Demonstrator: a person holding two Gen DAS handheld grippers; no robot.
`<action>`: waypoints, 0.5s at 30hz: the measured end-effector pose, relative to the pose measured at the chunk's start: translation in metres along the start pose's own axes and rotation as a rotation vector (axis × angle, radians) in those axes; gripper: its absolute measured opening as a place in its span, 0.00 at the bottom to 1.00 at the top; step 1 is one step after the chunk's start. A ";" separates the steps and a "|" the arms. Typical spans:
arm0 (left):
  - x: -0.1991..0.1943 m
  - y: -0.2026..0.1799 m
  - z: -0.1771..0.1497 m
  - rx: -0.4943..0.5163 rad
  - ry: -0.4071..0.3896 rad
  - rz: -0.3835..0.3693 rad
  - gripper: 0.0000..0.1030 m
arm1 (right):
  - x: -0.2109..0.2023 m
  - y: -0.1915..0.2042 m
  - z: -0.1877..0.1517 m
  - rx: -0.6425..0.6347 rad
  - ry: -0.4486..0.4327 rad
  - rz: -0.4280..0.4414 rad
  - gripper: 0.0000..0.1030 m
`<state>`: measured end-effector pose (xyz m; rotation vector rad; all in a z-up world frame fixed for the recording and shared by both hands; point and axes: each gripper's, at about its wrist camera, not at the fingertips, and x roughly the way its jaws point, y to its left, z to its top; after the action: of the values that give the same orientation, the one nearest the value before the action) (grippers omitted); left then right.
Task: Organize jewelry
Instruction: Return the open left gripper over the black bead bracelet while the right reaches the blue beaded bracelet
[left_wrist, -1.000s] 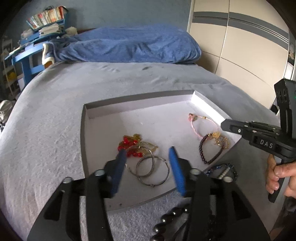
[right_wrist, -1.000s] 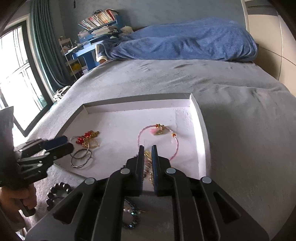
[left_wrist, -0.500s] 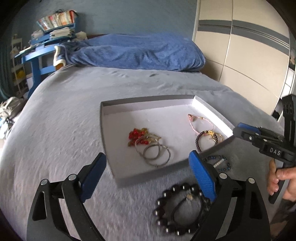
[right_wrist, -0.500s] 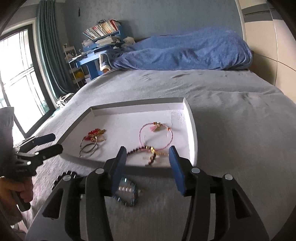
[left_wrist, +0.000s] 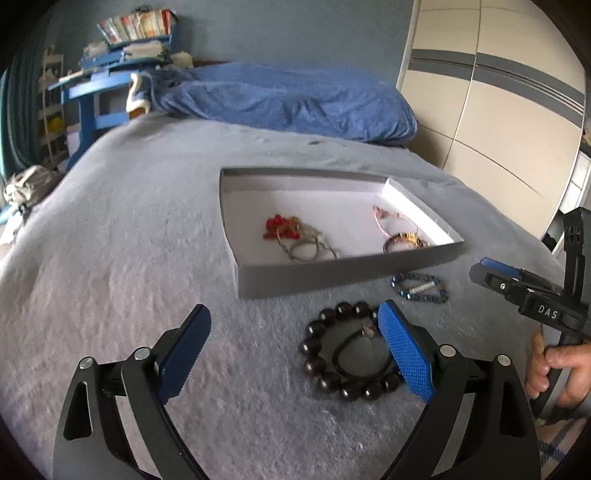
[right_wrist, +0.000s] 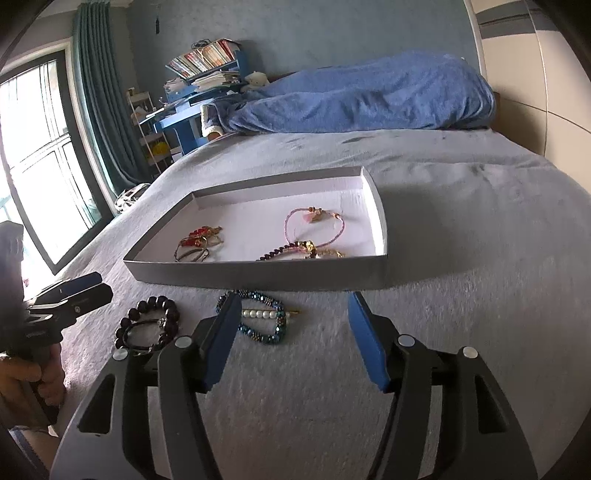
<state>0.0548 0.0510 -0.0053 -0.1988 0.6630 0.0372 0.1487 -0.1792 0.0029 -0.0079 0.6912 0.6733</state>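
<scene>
A shallow grey tray (right_wrist: 258, 275), white inside, is sitting mid-frame on the fuzzy grey bedspread (right_wrist: 461, 295), holding red-beaded hoops (right_wrist: 197, 242) and a pink cord bracelet (right_wrist: 314, 225). Below it are lying a black bead bracelet (left_wrist: 343, 350) and blue bead bracelet (right_wrist: 258, 317). Left gripper (left_wrist: 291, 354) and right gripper (right_wrist: 291, 339) are both gaping, gripping nothing.

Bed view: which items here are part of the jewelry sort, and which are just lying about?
Job items: tray; black bead bracelet; blue beaded bracelet; red-bead piece; pink cord bracelet; left gripper and right gripper.

Lying about: blue blanket; books; curtain.
</scene>
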 end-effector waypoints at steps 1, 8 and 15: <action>0.002 -0.001 -0.002 -0.002 0.015 0.000 0.89 | 0.001 0.001 -0.001 0.001 0.009 -0.002 0.62; 0.006 0.000 -0.014 -0.027 0.069 -0.013 0.89 | 0.004 0.003 -0.008 0.004 0.046 -0.004 0.66; 0.007 -0.008 -0.017 0.015 0.081 -0.002 0.89 | 0.013 0.003 -0.015 0.013 0.109 0.022 0.63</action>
<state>0.0512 0.0392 -0.0211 -0.1875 0.7440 0.0219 0.1455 -0.1724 -0.0162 -0.0259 0.8016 0.6930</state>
